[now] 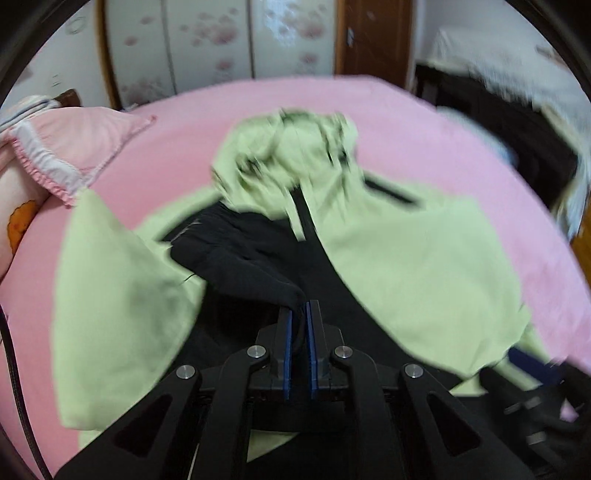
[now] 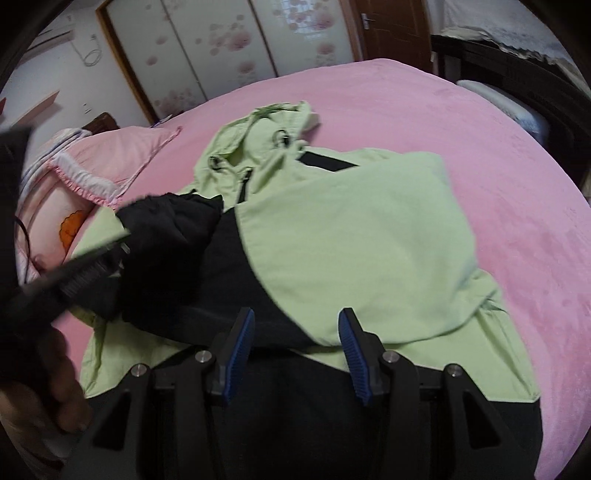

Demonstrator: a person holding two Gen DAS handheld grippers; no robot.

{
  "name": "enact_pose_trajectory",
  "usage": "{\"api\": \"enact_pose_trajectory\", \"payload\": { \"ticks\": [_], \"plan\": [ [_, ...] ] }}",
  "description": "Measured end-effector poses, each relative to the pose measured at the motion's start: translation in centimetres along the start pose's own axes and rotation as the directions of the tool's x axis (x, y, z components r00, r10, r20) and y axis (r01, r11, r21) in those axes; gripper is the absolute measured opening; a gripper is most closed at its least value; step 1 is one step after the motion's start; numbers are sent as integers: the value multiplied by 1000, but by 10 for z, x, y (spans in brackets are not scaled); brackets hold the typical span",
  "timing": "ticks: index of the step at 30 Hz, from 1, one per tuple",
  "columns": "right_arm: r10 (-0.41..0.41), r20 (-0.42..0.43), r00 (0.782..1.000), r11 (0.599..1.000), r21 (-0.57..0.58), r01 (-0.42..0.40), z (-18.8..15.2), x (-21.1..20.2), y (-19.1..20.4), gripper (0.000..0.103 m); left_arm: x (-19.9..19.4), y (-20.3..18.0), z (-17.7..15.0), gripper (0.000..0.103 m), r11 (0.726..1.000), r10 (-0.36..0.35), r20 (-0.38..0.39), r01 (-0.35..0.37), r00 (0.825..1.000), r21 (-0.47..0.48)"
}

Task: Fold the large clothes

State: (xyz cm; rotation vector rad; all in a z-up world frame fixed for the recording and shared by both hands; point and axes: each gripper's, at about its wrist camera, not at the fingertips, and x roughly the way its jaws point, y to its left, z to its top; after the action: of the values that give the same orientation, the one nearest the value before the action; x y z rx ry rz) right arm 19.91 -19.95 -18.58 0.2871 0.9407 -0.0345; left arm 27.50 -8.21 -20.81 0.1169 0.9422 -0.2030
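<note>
A light green and black hooded jacket (image 1: 424, 266) (image 2: 351, 240) lies spread on the pink bed (image 1: 424, 122) (image 2: 480, 147), with its hood (image 1: 288, 147) (image 2: 266, 136) at the far end. My left gripper (image 1: 300, 308) is shut on the black sleeve (image 1: 236, 254) (image 2: 166, 229), which is drawn across the jacket's front. It appears blurred at the left of the right wrist view, where the left gripper (image 2: 110, 254) is carried by a hand (image 2: 55, 369). My right gripper (image 2: 297, 317) hovers open over the jacket's near hem, nothing between its blue pads (image 2: 240, 343).
A pink frilled pillow (image 1: 74, 147) (image 2: 122, 151) lies at the bed's left side. Beyond the bed stand a flowered wardrobe (image 1: 221, 37) (image 2: 221, 44) and a brown door (image 2: 388, 26). Dark furniture (image 1: 498, 122) (image 2: 517, 74) borders the bed on the right.
</note>
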Motion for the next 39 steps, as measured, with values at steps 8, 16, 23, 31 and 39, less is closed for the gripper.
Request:
{"api": "enact_pose_trajectory", "payload": {
  "ticks": [8, 16, 23, 31, 39],
  "plan": [
    [38, -15, 999, 999, 5, -38, -1, 6, -11, 48, -3, 1, -21, 57, 996, -76, -40, 77, 996, 33],
    [113, -5, 994, 991, -69, -113, 20, 4, 23, 48, -91, 56, -34, 82, 999, 23, 155, -16, 988, -45],
    [129, -10, 992, 958, -255, -128, 43, 12, 78, 49, -104, 134, -64, 89, 951, 283, 138, -259, 949, -167],
    [109, -95, 990, 853, -503, -142, 55, 38, 153, 50, -67, 189, -88, 89, 931, 288, -1, -280, 958, -235],
    [-27, -123, 992, 675, -735, -73, 29, 78, 217, 50, -60, 195, -100, 89, 939, 288, -10, -284, 958, -195]
  ]
}}
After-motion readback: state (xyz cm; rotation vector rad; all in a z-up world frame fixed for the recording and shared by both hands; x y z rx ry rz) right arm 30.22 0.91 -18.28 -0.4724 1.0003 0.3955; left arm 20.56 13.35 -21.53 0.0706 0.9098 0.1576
